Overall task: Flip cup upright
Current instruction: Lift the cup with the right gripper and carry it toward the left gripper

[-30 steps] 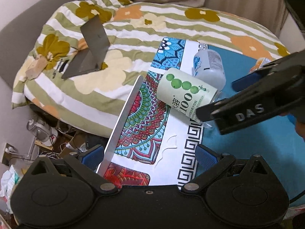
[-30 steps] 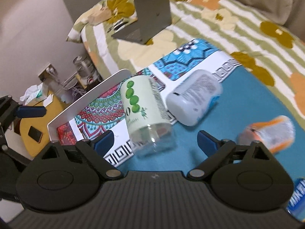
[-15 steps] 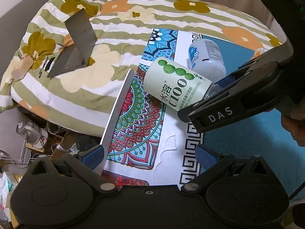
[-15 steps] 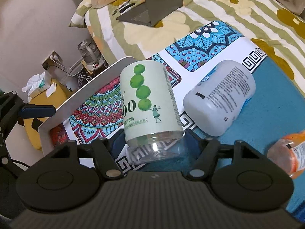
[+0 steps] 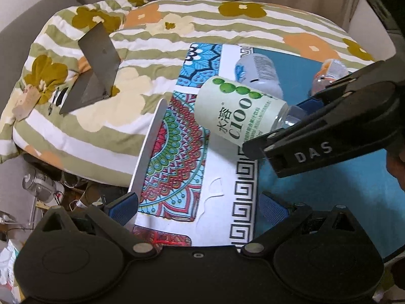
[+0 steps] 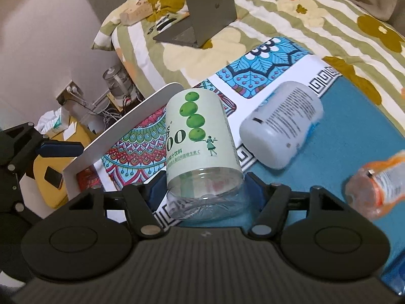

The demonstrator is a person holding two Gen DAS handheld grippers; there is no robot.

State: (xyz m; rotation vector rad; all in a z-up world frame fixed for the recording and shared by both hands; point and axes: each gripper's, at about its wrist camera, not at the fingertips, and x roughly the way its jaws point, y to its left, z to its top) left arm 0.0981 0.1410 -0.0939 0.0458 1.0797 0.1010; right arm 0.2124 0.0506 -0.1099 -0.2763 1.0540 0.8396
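Note:
The cup is a clear plastic cup with a pale green label showing green fruit and "C100" (image 6: 200, 141). It lies tilted, lifted off the patterned mat, in the left wrist view (image 5: 238, 114) too. My right gripper (image 6: 202, 192) is shut on its clear end, blue pads on both sides. In the left wrist view the right gripper body marked "DAS" (image 5: 329, 136) reaches in from the right. My left gripper (image 5: 197, 207) is open and empty, low over the near edge of the mat, apart from the cup.
A white translucent bottle (image 6: 281, 129) lies on its side on the teal mat (image 6: 354, 116). An orange-labelled bottle (image 6: 379, 179) lies at the right. A grey laptop (image 6: 202, 17) stands open on the flowered quilt. The tray's white rim (image 5: 149, 144) runs along the left; floor clutter lies beyond.
My right gripper closed in around the cup's clear end, shut on it and raised it off the mat, tilting it. The left gripper stayed open and drifted slightly.

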